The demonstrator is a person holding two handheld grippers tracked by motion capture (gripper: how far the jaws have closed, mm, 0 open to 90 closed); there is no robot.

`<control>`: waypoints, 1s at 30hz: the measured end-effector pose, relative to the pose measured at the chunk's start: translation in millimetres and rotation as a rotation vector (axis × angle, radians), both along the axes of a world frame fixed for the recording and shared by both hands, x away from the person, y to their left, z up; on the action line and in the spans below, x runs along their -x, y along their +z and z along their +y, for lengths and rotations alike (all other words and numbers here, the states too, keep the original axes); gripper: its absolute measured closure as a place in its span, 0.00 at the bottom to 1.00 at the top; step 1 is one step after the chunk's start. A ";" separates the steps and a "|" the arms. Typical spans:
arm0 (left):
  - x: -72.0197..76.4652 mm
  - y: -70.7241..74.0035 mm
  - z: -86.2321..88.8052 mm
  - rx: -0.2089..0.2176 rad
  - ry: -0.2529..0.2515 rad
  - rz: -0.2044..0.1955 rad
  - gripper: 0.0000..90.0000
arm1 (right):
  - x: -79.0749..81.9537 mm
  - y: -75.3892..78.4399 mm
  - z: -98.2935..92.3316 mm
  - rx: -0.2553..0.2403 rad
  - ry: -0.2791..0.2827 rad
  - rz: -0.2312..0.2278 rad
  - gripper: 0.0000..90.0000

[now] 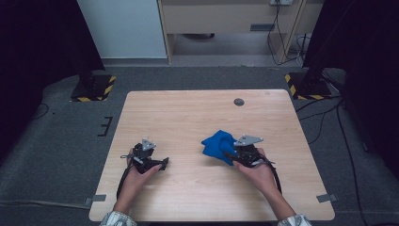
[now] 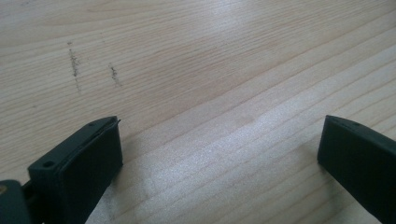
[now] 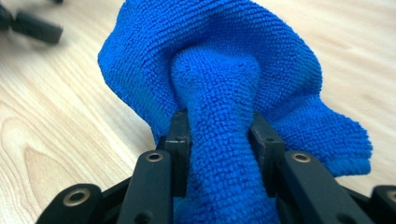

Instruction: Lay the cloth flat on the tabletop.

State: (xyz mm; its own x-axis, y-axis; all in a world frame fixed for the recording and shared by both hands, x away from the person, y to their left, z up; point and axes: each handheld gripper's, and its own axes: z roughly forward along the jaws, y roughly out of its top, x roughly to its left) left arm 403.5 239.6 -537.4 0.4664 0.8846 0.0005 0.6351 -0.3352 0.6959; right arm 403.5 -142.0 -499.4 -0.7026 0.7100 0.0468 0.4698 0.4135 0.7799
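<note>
Blue cloth: a bunched microfibre cloth (image 1: pixel 218 146) lies right of centre in the high view, on the lower half of the surface, with one end gathered up toward the right gripper.
Right gripper: it (image 1: pixel 234 157) sits at the cloth's lower right edge in the high view, held in the person's right hand (image 1: pixel 258 173) — its jaws are clenched on a thick fold of the cloth.
Grip, close up: in the right gripper view the fold (image 3: pixel 219 140) runs up between the two black jaws at bottom centre, squeezed from both sides, and the rest of the cloth billows out above them across the upper middle of the frame.
Left gripper: it (image 1: pixel 163 163) rests at lower left in the high view, held in the left hand (image 1: pixel 136 176), well apart from the cloth.
Left jaws: released — in the left gripper view they stand wide at the lower left and lower right corners, with bare wood between them.
Surface: a pale wooden top (image 1: pixel 188 113), with a small dark round spot (image 1: pixel 239 101) at upper right in the high view.
</note>
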 end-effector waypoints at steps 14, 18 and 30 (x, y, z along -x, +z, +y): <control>0.6 -0.1 -4.9 0.002 -0.022 -0.001 0.00 | 1.0 -29.3 47.2 0.061 0.004 0.031 0.57; 0.6 -0.1 -5.0 0.002 -0.021 -0.001 0.00 | 1.6 -32.0 49.8 0.059 -0.015 0.026 0.51; 0.4 2.7 -3.7 0.008 -0.054 -0.004 0.03 | 9.5 -17.3 54.4 0.035 0.011 -0.019 0.11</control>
State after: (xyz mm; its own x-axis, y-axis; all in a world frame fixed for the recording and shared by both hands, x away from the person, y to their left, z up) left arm 403.1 235.9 -534.7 0.5135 0.8581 -0.0044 0.6133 -0.3634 0.7013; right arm 393.9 -87.6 -516.7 -0.7109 0.7032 0.0087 0.4505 0.4459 0.7734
